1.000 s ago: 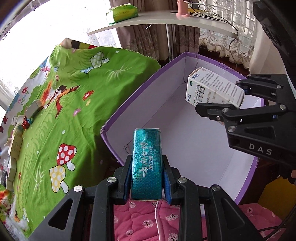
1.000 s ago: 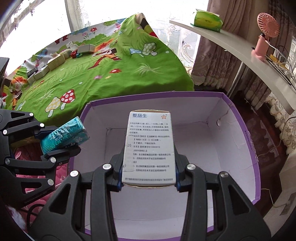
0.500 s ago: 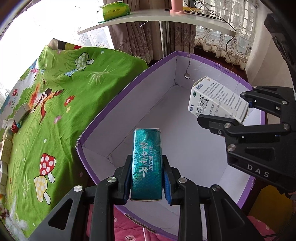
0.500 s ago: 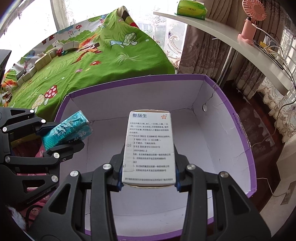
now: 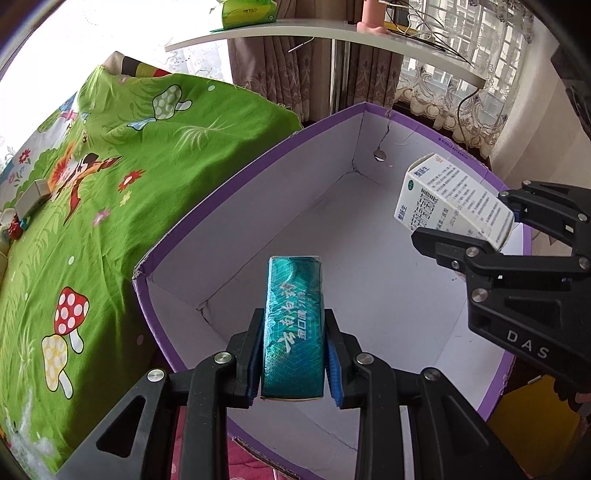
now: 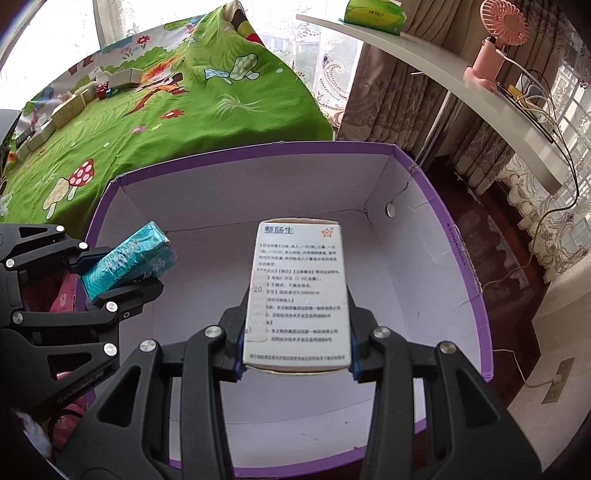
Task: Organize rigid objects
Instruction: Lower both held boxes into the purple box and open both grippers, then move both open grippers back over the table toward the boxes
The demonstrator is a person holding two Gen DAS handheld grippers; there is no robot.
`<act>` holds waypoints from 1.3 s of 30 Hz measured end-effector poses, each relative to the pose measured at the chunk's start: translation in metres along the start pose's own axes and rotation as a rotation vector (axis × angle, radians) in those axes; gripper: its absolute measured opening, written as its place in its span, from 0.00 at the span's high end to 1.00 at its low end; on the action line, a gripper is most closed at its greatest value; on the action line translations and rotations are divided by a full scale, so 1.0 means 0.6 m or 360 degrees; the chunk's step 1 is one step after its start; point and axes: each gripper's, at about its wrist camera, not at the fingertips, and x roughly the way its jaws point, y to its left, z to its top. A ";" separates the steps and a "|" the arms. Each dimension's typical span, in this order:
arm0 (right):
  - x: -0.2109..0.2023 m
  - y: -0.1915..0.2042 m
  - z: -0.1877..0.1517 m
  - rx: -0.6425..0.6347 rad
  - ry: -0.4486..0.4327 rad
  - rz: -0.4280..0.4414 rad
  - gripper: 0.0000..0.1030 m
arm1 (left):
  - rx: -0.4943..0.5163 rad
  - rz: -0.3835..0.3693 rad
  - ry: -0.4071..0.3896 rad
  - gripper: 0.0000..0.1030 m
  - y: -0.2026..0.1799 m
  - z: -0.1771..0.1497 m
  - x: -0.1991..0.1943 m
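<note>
Teal box [image 5: 293, 325] clamped in left gripper [image 5: 293, 354], white medicine box [image 6: 297, 295] clamped in right gripper [image 6: 295, 350]; both hanging over open purple carton [image 6: 458, 236], nothing between. Beside carton: green bedspread [image 5: 110, 206]. Right view only: several small boxes [image 6: 70, 107] on bed, pink fan [image 6: 495, 48] on shelf.

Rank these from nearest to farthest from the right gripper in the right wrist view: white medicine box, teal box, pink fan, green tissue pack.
1. White medicine box: clamped in the right gripper, over the purple box.
2. Teal box: to the left, held in the left gripper.
3. Pink fan and green tissue pack: both far off on the shelf, too close to call.
</note>
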 end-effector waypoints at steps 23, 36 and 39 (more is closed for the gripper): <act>-0.024 0.043 0.066 0.0035 -0.0028 -0.0015 0.28 | -0.0237 0.0037 -0.0199 0.30 0.118 -0.029 -0.057; 0.102 0.537 0.248 -0.0716 -0.0085 0.0568 0.14 | -0.1142 0.0768 -0.0278 0.21 0.647 -0.267 -0.136; 0.136 0.652 0.284 -0.0790 -0.0068 0.0769 0.14 | -0.1406 0.0858 -0.0255 0.21 0.756 -0.342 -0.146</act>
